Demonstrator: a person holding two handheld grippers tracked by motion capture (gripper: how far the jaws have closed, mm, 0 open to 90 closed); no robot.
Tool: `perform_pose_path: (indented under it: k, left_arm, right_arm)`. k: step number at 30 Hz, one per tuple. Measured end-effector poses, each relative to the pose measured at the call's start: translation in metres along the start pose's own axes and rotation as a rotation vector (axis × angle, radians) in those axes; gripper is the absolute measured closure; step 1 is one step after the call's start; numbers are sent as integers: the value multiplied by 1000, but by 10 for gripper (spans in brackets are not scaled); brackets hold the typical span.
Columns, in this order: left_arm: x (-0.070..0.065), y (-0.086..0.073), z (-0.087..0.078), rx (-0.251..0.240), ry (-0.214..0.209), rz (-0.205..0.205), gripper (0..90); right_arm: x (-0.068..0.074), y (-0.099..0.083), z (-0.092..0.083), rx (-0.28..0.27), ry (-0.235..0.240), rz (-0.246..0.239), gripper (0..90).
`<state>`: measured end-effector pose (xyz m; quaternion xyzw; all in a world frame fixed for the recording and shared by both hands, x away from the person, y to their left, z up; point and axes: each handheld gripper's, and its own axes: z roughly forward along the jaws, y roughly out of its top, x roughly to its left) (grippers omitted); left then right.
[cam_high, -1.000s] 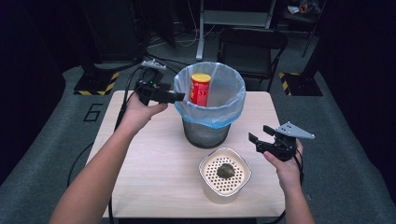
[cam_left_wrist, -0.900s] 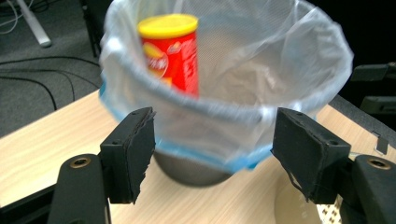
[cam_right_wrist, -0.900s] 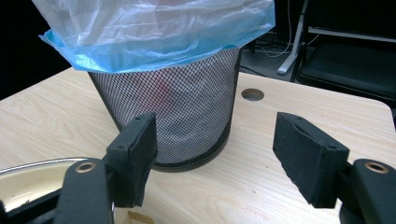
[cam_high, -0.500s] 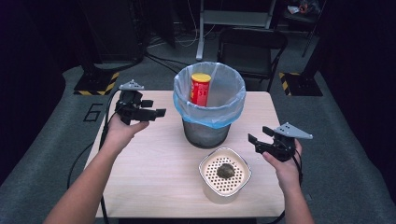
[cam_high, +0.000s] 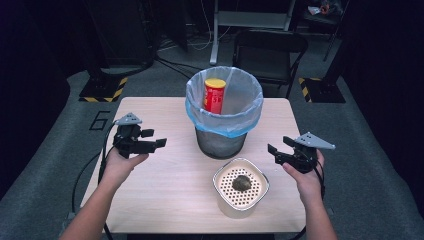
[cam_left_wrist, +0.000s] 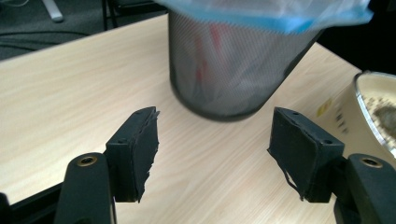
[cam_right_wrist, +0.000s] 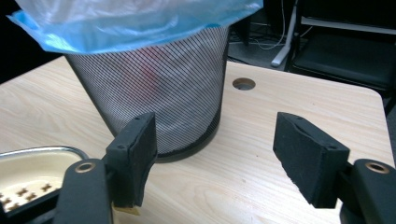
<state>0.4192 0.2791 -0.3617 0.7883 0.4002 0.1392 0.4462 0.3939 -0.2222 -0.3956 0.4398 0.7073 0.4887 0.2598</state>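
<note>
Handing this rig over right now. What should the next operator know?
Left hand-held gripper: open, empty, over the table left of the bin.
Right hand-held gripper: open, empty, right of the bin, above the strainer dish.
Done: red can stands in the lined bin.
Left: dark lump lies on the dish's perforated tray; probably goes in the bin next, and the right gripper is nearer.

Mesh bin (cam_left_wrist: 233, 70) blurred, top cut off — the red can (cam_high: 215, 95) half hidden inside
</note>
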Motion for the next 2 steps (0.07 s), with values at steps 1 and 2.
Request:
perform_pose_path:
  k: [1, 2]
  left_arm:
    - [2, -6, 0, 0, 1, -11, 318]
    - [5, -13, 0, 5, 5, -17, 319]
  right_arm:
    - [-1, -1, 1, 6, -7, -7, 285]
    - [-1, -1, 2, 11, -15, 3, 283]
